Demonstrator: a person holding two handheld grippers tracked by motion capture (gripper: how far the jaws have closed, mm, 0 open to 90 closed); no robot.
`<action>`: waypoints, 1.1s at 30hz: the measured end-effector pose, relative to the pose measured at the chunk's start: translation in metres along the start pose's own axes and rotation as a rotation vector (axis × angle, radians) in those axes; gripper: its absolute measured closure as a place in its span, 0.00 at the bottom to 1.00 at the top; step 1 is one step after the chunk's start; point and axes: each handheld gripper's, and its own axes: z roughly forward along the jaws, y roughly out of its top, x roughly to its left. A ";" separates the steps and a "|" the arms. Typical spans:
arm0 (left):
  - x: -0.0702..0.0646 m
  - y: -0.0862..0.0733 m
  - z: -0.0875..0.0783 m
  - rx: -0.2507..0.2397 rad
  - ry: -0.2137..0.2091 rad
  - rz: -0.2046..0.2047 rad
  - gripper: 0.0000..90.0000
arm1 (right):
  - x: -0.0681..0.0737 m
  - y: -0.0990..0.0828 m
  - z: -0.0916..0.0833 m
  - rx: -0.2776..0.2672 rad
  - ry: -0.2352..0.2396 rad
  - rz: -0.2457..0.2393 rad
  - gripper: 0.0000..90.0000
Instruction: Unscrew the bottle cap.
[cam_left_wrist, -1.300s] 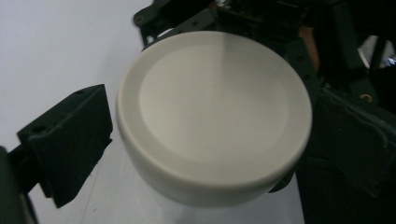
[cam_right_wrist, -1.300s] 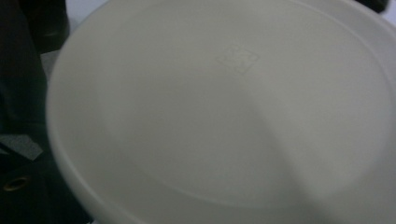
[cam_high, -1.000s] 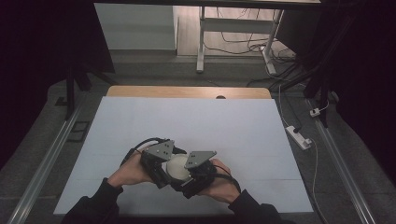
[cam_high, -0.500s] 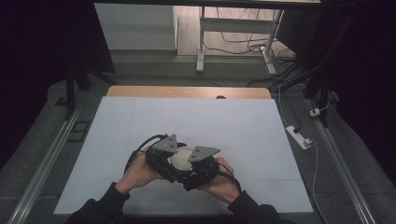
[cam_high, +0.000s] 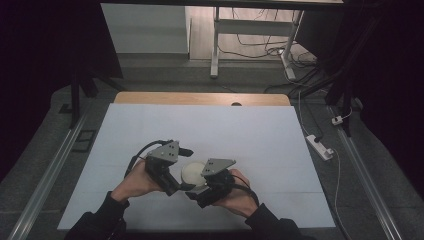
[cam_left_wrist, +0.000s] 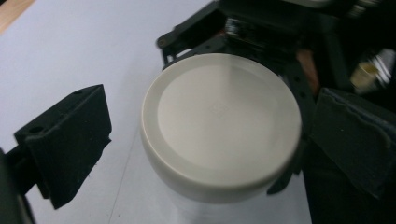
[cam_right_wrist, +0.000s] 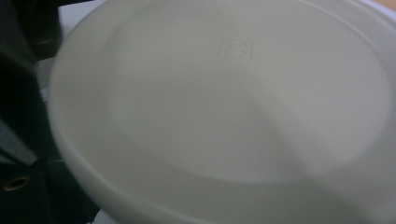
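Note:
A round white jar (cam_high: 191, 172) with a cream lid (cam_left_wrist: 219, 121) stands near the front middle of the white table (cam_high: 250, 130). My left gripper (cam_high: 180, 171) is open, and its two black jaws stand well apart on either side of the lid (cam_left_wrist: 212, 140) without touching it. My right gripper (cam_high: 197, 182) comes in from the right and its fingers (cam_left_wrist: 285, 179) wrap the jar's body below the lid. In the right gripper view the lid (cam_right_wrist: 224, 102) is blurred and very close.
The table's wooden far edge (cam_high: 200, 98) lies beyond the white sheet. A power strip (cam_high: 318, 146) lies on the floor at the right. Metal rails (cam_high: 45, 175) run along both sides. A table frame (cam_high: 215, 40) and loose cables sit farther back.
The left gripper has drawn back to the left of the jar and its jaws now stand apart. The jar and the right gripper have shifted only slightly.

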 end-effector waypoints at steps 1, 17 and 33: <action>0.000 -0.002 0.000 0.000 -0.020 0.017 0.01 | 0.002 0.000 0.001 -0.002 0.015 -0.004 0.07; -0.003 -0.005 0.020 0.013 -0.083 0.029 0.09 | 0.010 0.001 0.002 -0.003 0.061 -0.062 0.07; -0.004 0.010 0.039 0.056 0.167 -0.207 0.08 | -0.005 -0.005 0.003 0.002 -0.128 0.069 0.07</action>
